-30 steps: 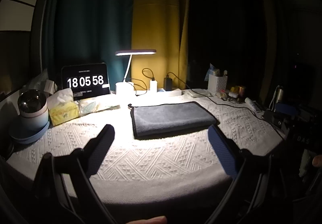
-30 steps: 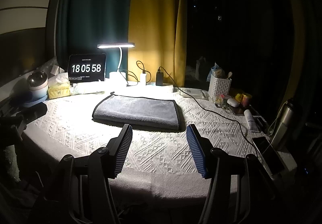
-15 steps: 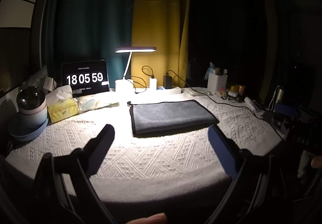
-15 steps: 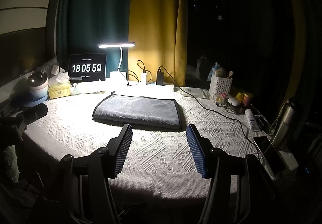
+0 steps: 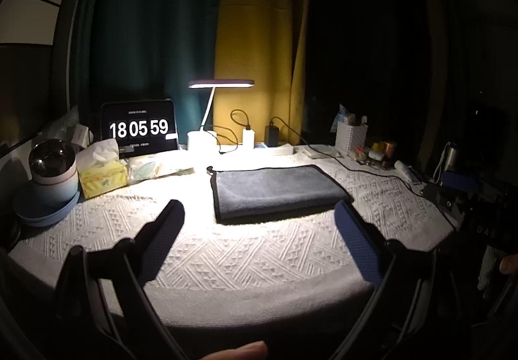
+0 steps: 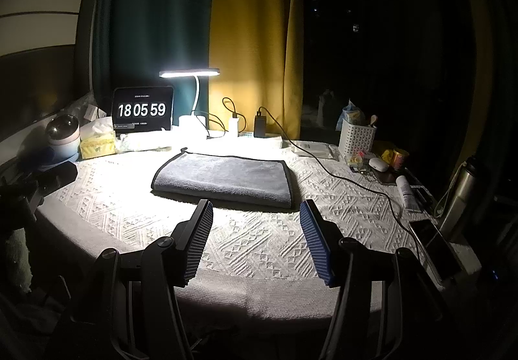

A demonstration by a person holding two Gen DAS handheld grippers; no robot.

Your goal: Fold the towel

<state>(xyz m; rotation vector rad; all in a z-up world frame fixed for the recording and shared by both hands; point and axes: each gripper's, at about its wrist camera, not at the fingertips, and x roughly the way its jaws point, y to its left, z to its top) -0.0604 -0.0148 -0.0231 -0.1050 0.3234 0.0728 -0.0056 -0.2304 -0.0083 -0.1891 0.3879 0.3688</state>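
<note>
A dark grey towel (image 5: 275,190) lies folded flat in a rectangle on the white textured tablecloth (image 5: 246,259), under the desk lamp. It also shows in the right wrist view (image 6: 226,178). My left gripper (image 5: 259,214) is open and empty, held back near the table's front edge, short of the towel. My right gripper (image 6: 255,211) is open and empty, also near the front edge, just short of the towel's near side.
Along the back stand a lit desk lamp (image 5: 210,114), a clock display (image 5: 139,128), a tissue box (image 5: 102,174), chargers with cables (image 6: 259,125) and a white basket (image 6: 356,136). A phone (image 6: 433,246) and a steel bottle (image 6: 459,195) sit at the right edge.
Both grippers have drawn back slightly from the table, still open. The towel has not moved. The clock went from 18:05:58 to 18:05:59.
</note>
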